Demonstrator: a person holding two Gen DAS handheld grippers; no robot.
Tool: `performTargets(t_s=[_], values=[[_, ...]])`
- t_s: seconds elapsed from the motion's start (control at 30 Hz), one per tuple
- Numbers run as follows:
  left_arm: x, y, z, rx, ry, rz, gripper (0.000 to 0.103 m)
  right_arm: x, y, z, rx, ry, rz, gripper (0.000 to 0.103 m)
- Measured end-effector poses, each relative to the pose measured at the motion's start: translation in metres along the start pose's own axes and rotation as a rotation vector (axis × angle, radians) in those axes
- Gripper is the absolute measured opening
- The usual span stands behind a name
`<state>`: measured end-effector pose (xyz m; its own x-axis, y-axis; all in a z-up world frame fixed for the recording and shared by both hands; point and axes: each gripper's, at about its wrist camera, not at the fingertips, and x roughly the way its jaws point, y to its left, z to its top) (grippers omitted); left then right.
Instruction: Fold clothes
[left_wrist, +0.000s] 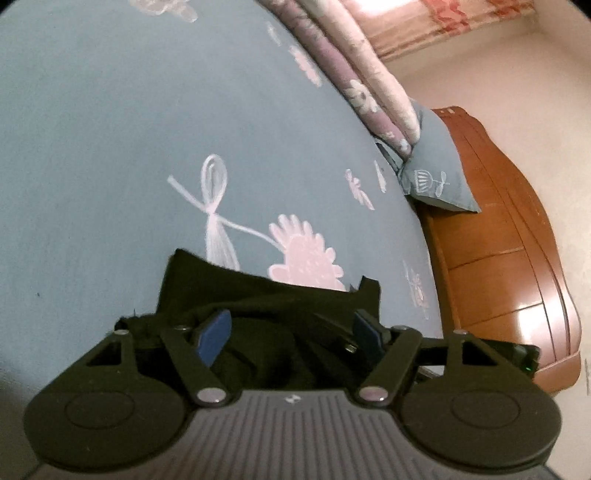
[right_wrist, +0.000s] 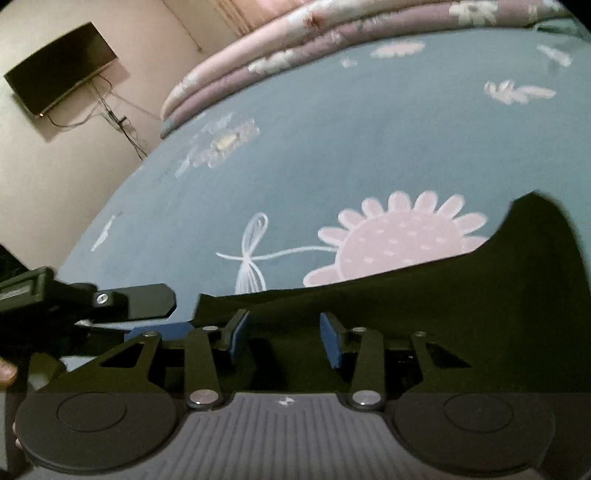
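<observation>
**Fig. 1. Both grippers at the near edge of a dark garment on the bed.**
The dark garment lies on the blue bedsheet. The left gripper and right gripper stand parted over the cloth, clamping nothing. For a clean fold, both should probably pinch the hem evenly, then lift together.

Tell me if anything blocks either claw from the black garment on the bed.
Nothing visible does. The left claw and the right claw are both right at the black garment, dark cloth showing between their open blue pads. Only the blue bedsheet lies beyond it.
</observation>
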<state>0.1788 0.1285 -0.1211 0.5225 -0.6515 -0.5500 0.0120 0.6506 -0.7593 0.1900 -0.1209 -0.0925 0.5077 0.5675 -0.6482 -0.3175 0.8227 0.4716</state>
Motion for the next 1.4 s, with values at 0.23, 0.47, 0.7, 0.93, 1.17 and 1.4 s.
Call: performTargets(t_s=[0.23, 0.47, 0.7, 0.93, 1.17, 1.4], values=[[-0.038, -0.054, -0.059, 0.208, 0.080, -0.028, 0.075, -0.089, 0.012, -0.060, -0.159, -0.019, -0.085, 0.052], [-0.018, -0.051, -0.109, 0.255, 0.181, 0.067, 0.075, -0.113, -0.002, -0.126, -0.162, 0.003, -0.175, 0.055], [-0.017, -0.049, -0.128, 0.261, 0.213, 0.158, 0.076, -0.122, -0.005, -0.145, -0.110, -0.004, -0.185, 0.064], [-0.037, -0.088, -0.130, 0.376, 0.174, 0.205, 0.078, -0.147, -0.014, -0.136, -0.033, -0.084, -0.156, 0.066], [-0.003, -0.078, -0.136, 0.356, 0.240, 0.263, 0.079, -0.152, -0.040, -0.136, 0.085, -0.091, -0.192, 0.069], [-0.047, -0.078, -0.115, 0.285, 0.103, 0.235, 0.078, -0.161, -0.056, -0.136, 0.141, -0.134, -0.165, 0.072]])
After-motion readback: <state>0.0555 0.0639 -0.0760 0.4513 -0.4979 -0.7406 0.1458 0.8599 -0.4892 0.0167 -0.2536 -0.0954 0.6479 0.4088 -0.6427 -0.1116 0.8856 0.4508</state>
